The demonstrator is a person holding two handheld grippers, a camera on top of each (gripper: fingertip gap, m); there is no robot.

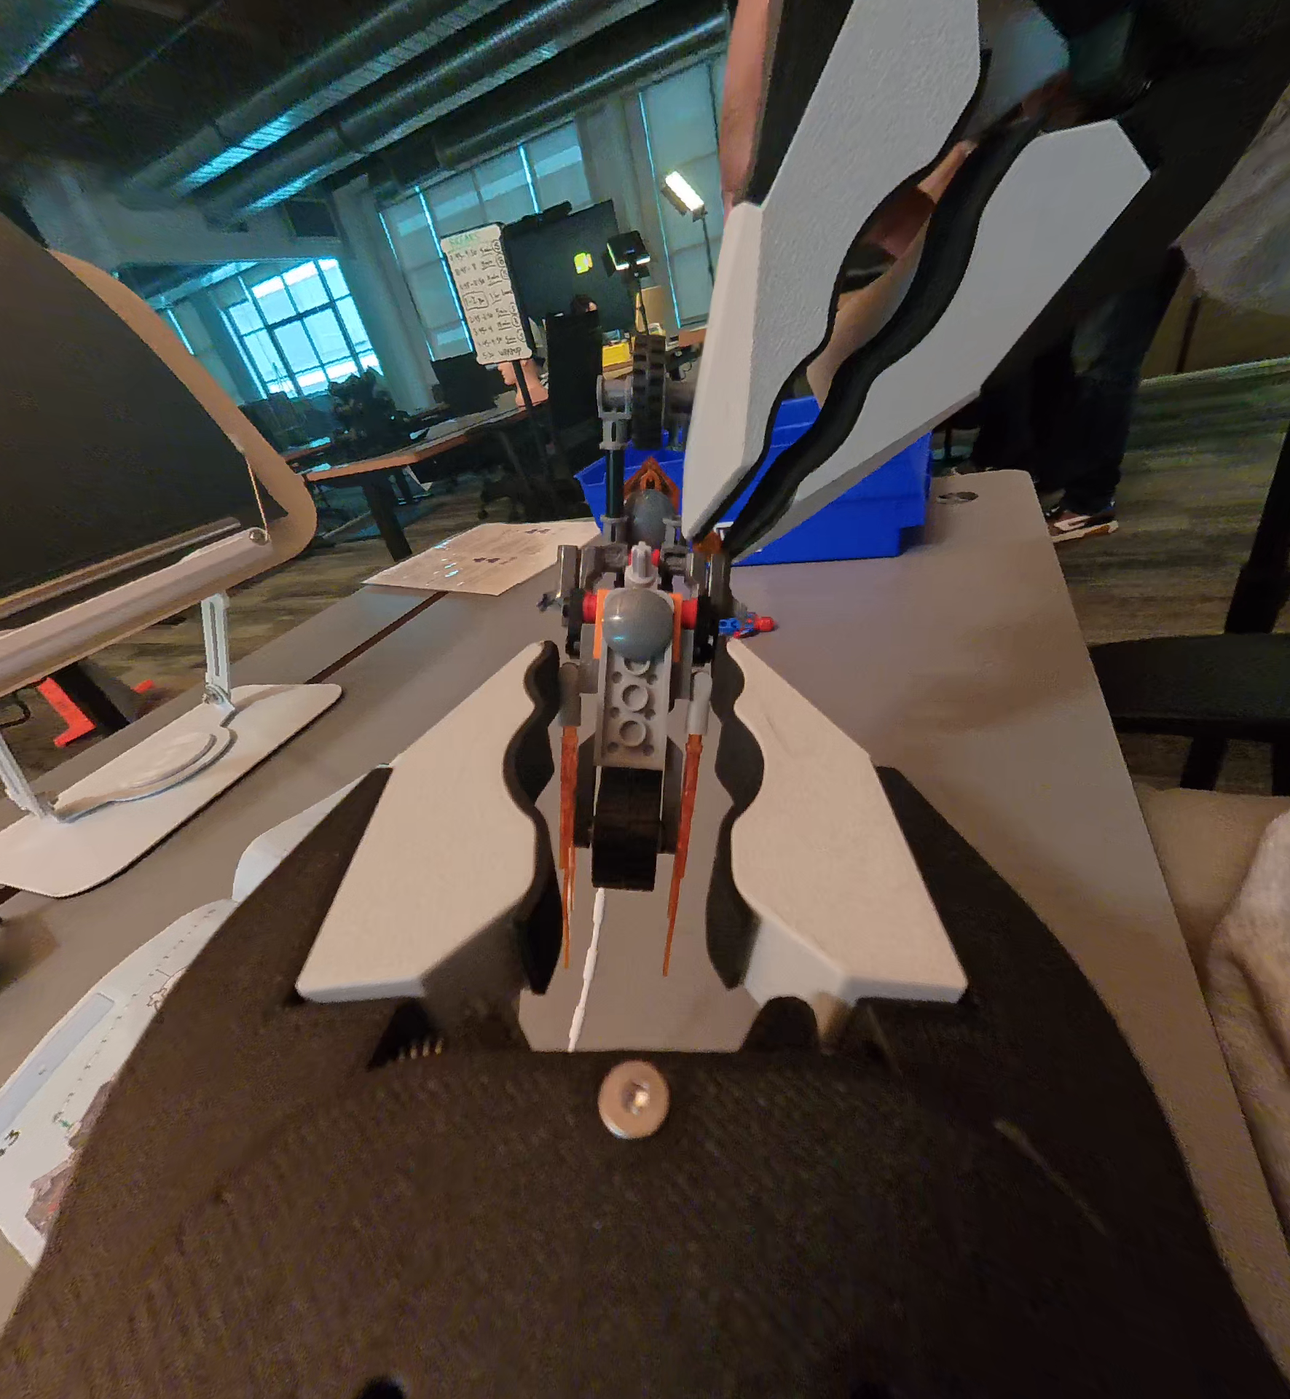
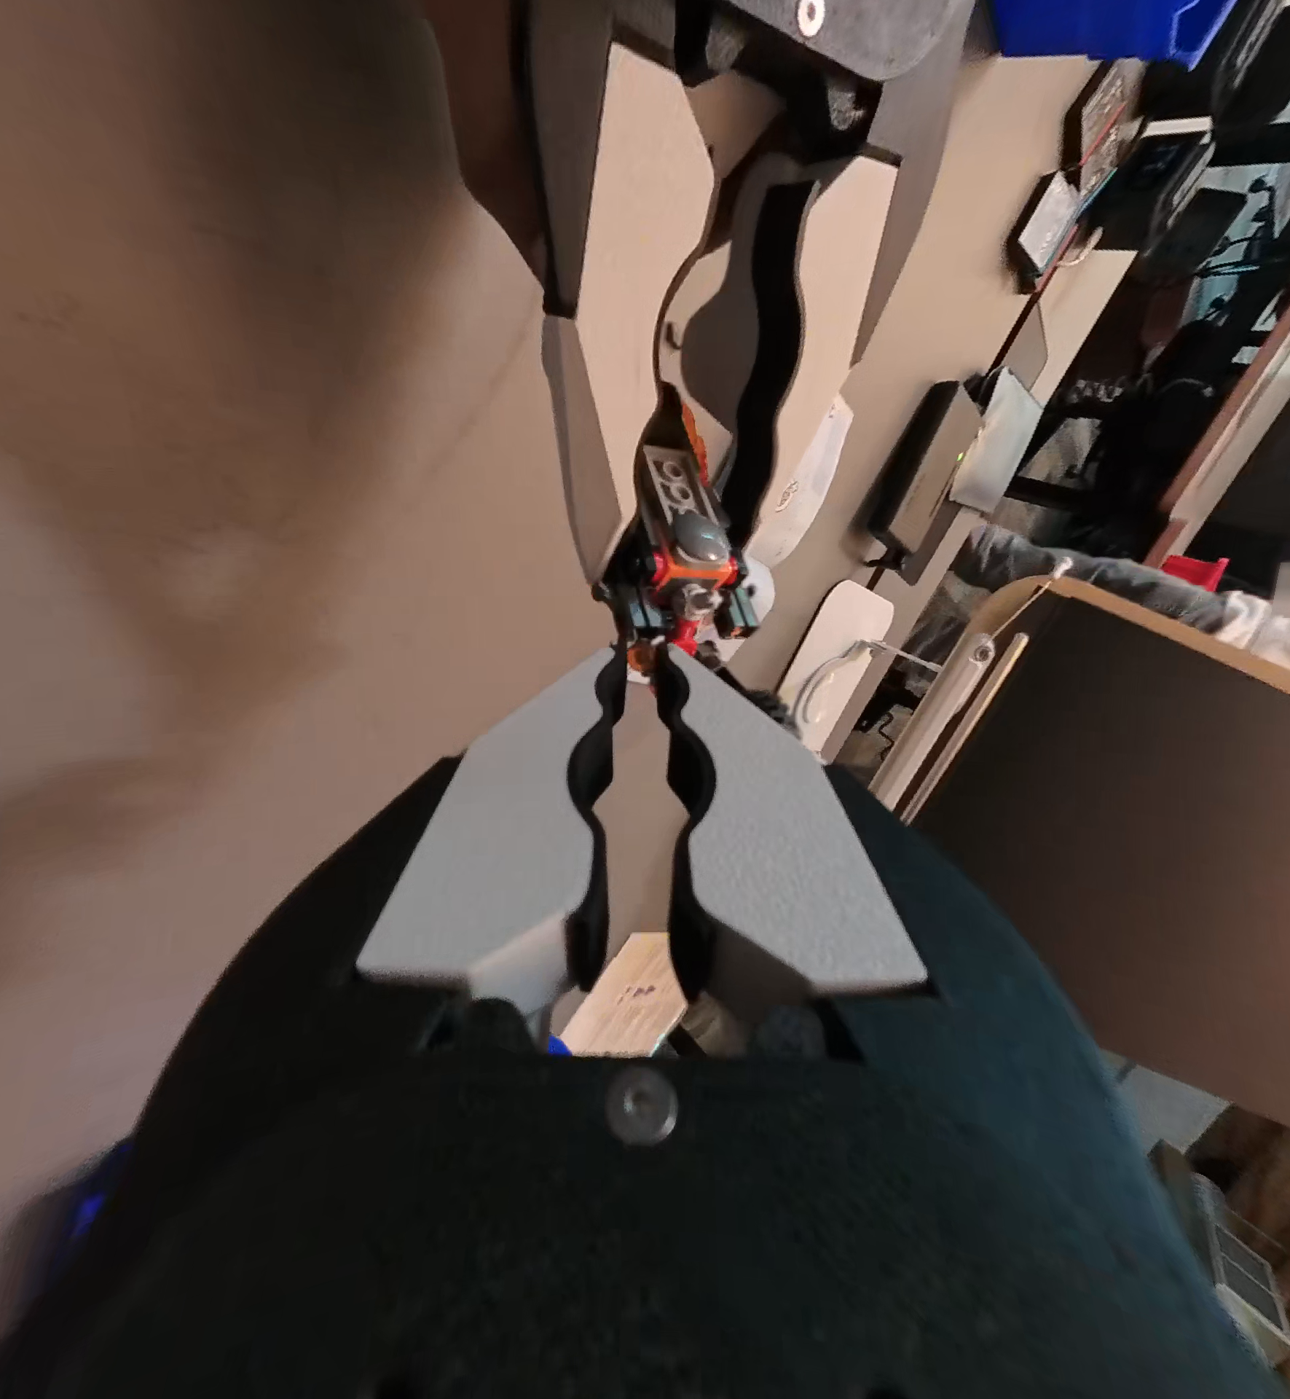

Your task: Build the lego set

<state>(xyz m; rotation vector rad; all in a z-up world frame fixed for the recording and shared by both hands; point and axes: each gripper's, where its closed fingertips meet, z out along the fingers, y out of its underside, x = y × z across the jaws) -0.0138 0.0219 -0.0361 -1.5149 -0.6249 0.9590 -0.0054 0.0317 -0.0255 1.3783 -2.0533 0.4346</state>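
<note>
While the left gripper (image 1: 630, 727) clamps the lego model (image 1: 630, 681) above the table (image 1: 891, 681), the right gripper (image 2: 640, 666) pinches an orange piece (image 2: 640, 655) at the model's edge; bare table lies rightward.

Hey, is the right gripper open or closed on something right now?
Shut: the right gripper pinches a small translucent orange piece at its tips, beside the grey lego motorcycle.
</note>
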